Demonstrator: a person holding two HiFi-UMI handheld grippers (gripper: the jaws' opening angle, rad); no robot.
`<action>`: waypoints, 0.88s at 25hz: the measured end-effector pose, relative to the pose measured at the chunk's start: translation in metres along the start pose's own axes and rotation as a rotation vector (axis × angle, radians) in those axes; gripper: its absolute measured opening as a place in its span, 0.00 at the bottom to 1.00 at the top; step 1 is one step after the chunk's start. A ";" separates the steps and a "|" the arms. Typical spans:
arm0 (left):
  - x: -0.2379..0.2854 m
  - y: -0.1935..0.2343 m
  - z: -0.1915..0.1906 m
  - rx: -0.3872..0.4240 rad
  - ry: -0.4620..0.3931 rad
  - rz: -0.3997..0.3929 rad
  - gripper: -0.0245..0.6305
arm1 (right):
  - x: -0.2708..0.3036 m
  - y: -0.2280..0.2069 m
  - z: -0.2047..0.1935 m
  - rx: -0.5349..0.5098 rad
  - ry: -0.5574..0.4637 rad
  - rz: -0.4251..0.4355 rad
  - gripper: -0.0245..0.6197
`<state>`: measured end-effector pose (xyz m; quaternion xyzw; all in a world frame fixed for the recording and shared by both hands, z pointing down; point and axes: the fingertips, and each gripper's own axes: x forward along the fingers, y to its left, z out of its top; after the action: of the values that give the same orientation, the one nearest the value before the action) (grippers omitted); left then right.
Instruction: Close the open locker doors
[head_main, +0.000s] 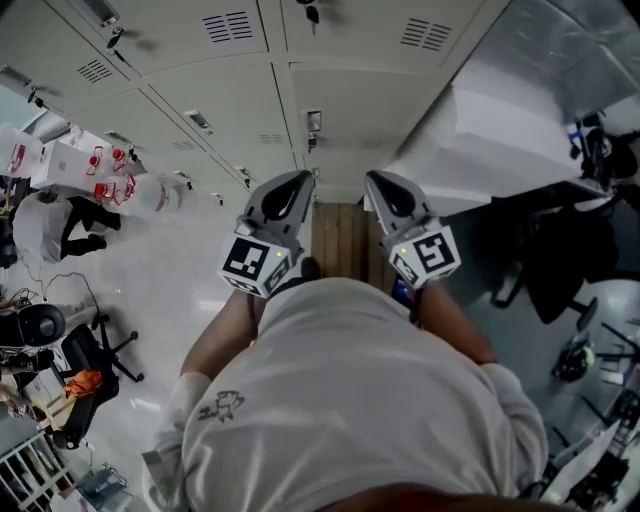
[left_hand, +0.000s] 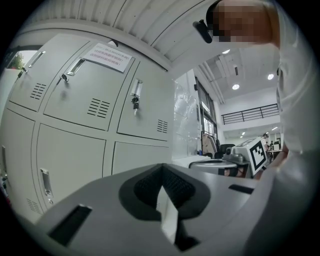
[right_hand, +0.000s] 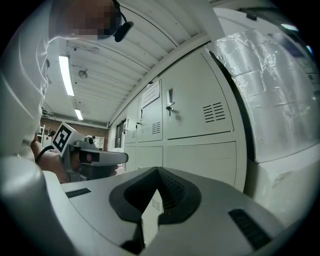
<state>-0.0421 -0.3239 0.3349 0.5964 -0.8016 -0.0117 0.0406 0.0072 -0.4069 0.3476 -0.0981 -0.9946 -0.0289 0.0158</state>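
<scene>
Shoulders (head_main: 350, 400) in a pale shirt are seen at the bottom of the frame. Just above them, at the centre, the left gripper (head_main: 298, 185) and the right gripper (head_main: 380, 187) are held side by side, each with its jaws pressed together and nothing between them. Beyond, across the top of the frame, grey locker doors (head_main: 210, 110) are seen, all lying flush and closed.
</scene>
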 end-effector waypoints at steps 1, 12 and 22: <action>0.000 -0.008 -0.001 0.000 0.000 0.002 0.03 | -0.008 0.000 0.000 0.001 0.000 0.004 0.04; -0.013 -0.104 -0.018 0.005 0.002 0.010 0.03 | -0.103 0.013 -0.016 0.066 0.011 0.039 0.03; -0.014 -0.153 -0.018 0.026 0.006 -0.022 0.03 | -0.152 0.012 -0.017 0.048 -0.003 0.021 0.04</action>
<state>0.1096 -0.3540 0.3421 0.6057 -0.7949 0.0000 0.0351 0.1586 -0.4259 0.3594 -0.1084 -0.9940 -0.0048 0.0171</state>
